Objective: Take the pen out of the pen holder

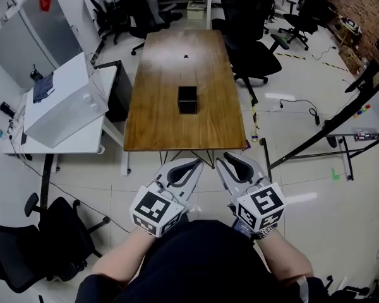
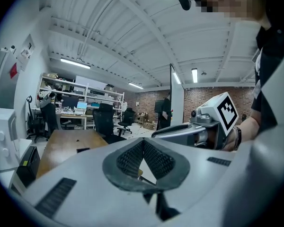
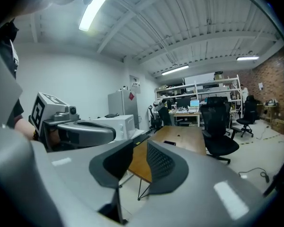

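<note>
The black square pen holder (image 1: 187,100) stands at the middle of the long wooden table (image 1: 158,125). No pen shows in it from here. Both grippers hang off the table's near end, close to the person's body and far from the holder. My left gripper (image 1: 196,163) has its tips touching, with nothing between them. My right gripper (image 1: 222,161) shows a narrow gap between its fingers, also empty. In the right gripper view the holder (image 3: 169,143) is a small dark block on the table, well beyond the right gripper (image 3: 140,144).
A small dark object (image 1: 186,56) lies on the table's far half. Black office chairs (image 1: 252,49) stand along the right side, and a white desk (image 1: 69,118) with a clear box is at the left. A black chair (image 1: 44,245) sits at the near left.
</note>
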### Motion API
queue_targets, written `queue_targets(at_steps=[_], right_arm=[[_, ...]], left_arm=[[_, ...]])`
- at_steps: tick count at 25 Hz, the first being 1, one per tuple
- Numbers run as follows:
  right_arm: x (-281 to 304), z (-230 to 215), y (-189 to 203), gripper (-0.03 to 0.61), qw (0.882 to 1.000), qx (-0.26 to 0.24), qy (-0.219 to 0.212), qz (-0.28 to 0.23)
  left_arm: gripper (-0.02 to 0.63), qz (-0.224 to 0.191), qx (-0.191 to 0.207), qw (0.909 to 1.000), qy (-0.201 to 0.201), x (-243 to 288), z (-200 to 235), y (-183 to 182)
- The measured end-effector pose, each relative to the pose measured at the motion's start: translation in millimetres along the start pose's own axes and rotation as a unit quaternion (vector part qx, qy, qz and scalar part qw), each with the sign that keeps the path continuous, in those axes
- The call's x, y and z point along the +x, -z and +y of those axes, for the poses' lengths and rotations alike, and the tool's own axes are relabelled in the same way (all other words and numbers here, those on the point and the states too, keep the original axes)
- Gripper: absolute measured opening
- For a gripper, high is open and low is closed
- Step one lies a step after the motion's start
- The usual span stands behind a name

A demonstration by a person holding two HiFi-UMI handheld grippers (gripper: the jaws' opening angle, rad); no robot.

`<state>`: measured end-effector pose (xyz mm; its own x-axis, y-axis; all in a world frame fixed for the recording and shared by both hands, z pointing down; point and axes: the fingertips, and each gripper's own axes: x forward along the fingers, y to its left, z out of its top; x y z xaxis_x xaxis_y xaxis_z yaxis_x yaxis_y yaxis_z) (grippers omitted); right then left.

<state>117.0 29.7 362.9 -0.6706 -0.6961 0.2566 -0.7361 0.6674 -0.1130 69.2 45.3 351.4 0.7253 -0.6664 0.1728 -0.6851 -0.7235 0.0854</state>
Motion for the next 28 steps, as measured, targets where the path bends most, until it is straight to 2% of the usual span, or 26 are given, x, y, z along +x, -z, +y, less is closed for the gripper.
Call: queue_targets(at_steps=[10, 16, 21, 28], right_arm=[[159, -71, 6, 0.118, 0.997, 0.040, 0.025, 0.057], [239, -112, 20, 0.125, 0.992, 0.055, 0.050, 0.098], [285, -144, 43, 0.132, 0.986, 0.069, 0.071, 0.137], [321, -170, 74, 0.138, 0.976, 0.083, 0.082, 0.181]], left_arm=[[0.005, 0.054, -0.038, 0.9977, 0.013, 52, 149, 29], [0.005, 0.076, -0.049, 0.9952, 0.037, 90, 223, 42], [0.005, 0.082, -0.071, 0.9926, 0.056, 120, 264, 51], [0.005, 0.098, -0.097, 0.9880, 0.071, 141, 292, 72]])
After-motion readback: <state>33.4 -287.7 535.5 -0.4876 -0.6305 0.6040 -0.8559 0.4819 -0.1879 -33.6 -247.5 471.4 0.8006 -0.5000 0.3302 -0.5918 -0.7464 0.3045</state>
